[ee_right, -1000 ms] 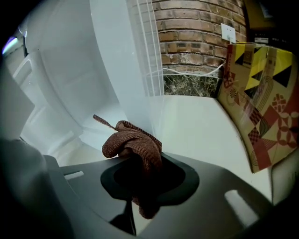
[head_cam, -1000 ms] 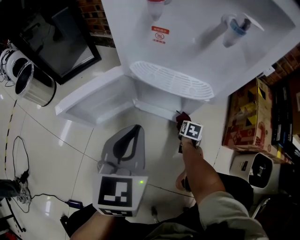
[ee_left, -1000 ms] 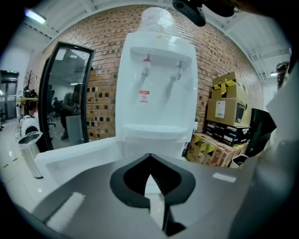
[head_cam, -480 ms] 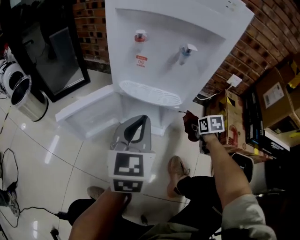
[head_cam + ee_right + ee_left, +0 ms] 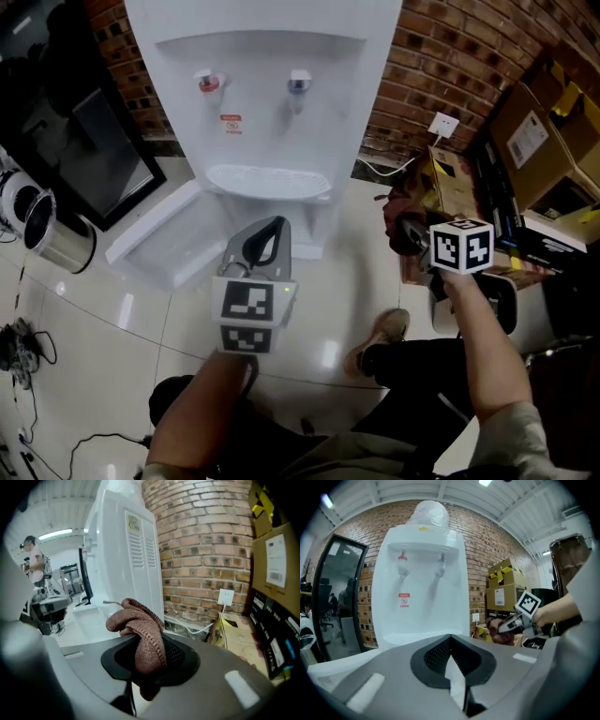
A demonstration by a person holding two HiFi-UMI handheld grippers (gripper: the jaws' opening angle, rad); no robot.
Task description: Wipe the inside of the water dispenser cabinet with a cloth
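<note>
One cloth, plainest in right gripper view, pinched in right gripper jaws; left gripper jaws closed, empty. Glossy floor, brick wall, dispenser.

Grey left tongs, black-and-white marker cube (small green light); beige right sleeve.

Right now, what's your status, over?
Left gripper shut, empty. Right gripper shut on cloth, beside dispenser. Cabinet door open, no obstruction seen.

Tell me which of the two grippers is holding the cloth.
The right gripper: the brown cloth is pinched between its jaws. The left gripper is shut with nothing in it.
</note>
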